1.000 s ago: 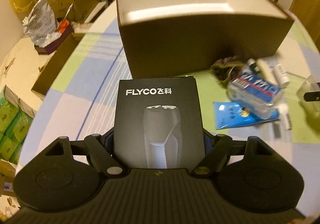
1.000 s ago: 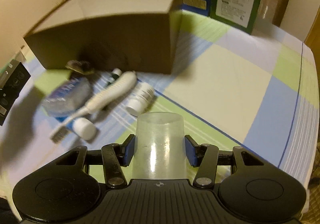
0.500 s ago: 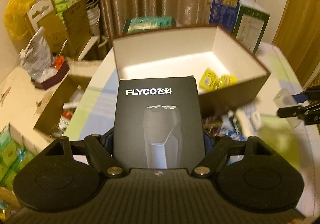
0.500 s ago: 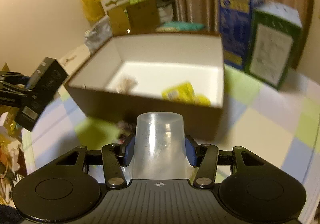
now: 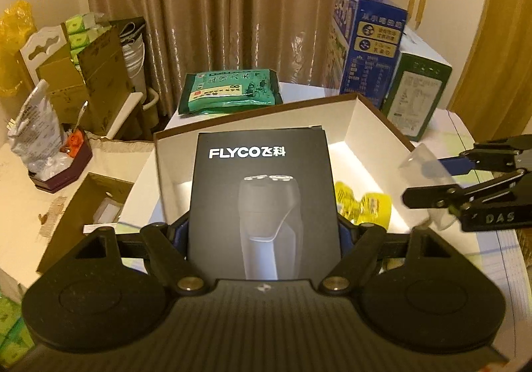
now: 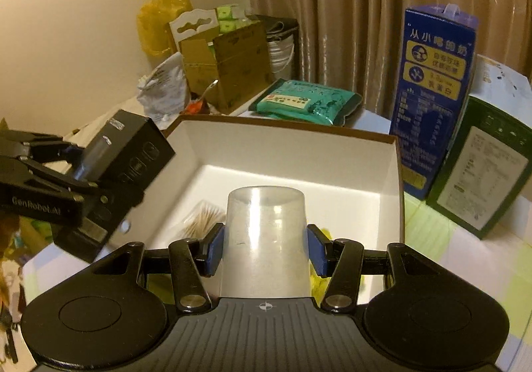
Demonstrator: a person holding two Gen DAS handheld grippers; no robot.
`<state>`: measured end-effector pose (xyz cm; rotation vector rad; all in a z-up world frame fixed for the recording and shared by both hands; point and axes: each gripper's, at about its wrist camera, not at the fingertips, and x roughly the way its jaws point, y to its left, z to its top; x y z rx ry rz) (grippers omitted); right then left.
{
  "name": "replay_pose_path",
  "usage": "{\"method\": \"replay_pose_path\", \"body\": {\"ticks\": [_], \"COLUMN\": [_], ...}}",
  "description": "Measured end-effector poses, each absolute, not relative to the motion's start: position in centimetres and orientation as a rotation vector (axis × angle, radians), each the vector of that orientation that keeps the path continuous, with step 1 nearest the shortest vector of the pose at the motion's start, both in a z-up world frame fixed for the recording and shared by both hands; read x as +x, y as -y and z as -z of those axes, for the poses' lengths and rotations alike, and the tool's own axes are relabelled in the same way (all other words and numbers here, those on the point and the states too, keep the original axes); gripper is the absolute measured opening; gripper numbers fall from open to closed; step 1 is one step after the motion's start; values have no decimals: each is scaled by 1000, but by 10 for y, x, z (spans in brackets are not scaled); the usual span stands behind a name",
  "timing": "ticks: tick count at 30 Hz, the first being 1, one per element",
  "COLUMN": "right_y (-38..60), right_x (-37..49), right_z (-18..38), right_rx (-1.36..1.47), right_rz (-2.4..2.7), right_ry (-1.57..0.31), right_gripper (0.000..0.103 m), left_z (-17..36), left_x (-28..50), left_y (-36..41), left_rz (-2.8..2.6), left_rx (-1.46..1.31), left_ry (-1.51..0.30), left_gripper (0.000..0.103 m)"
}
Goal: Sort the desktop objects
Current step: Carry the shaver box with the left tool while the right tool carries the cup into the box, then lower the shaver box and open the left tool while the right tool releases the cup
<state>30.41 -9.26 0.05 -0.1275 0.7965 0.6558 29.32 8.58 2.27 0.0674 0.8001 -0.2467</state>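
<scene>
My left gripper (image 5: 262, 232) is shut on a black FLYCO shaver box (image 5: 262, 199), held upright above the near left part of the open brown storage box (image 5: 375, 119). In the right wrist view the same shaver box (image 6: 123, 159) hangs at the left over the storage box's left wall. My right gripper (image 6: 264, 249) is shut on an upturned clear plastic cup (image 6: 266, 239), above the near side of the white-lined storage box (image 6: 395, 179). From the left wrist view the cup (image 5: 429, 186) shows at the right. Yellow packets (image 5: 362, 205) and a bundle of toothpicks (image 6: 202, 219) lie inside.
A blue carton (image 6: 432, 99) and a green carton (image 6: 478, 166) stand right of the storage box. A green packet (image 5: 229, 91) lies behind it. Cardboard boxes (image 5: 93, 82) and bags crowd the back left. An open brown box (image 5: 86, 205) sits left, off the checked tablecloth (image 6: 465, 259).
Both grippers have risen from table level, carrying the shaver box and the cup up and forward over the open storage box. The loose items on the cloth have dropped out of sight.
</scene>
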Motion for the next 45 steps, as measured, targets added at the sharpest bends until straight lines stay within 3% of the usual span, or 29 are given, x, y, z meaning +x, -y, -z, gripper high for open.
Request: {"method": "replay_pose_path", "body": {"ticks": [15, 31, 45], "right_y": [79, 78, 68], "right_x": [364, 377, 375], "right_z": [61, 88, 97], "right_rx": [-144, -150, -156], "right_rz": [-546, -527, -553], "right_ry": [-961, -1044, -1091], "right_gripper": [49, 49, 49], "left_z": [37, 94, 82], "left_x": [382, 418, 416], "left_y": [-52, -36, -44], "left_rz": [265, 219, 213], "left_rx": [30, 72, 92], "left_ry": [-950, -1132, -1091], "left_gripper": [76, 76, 76]}}
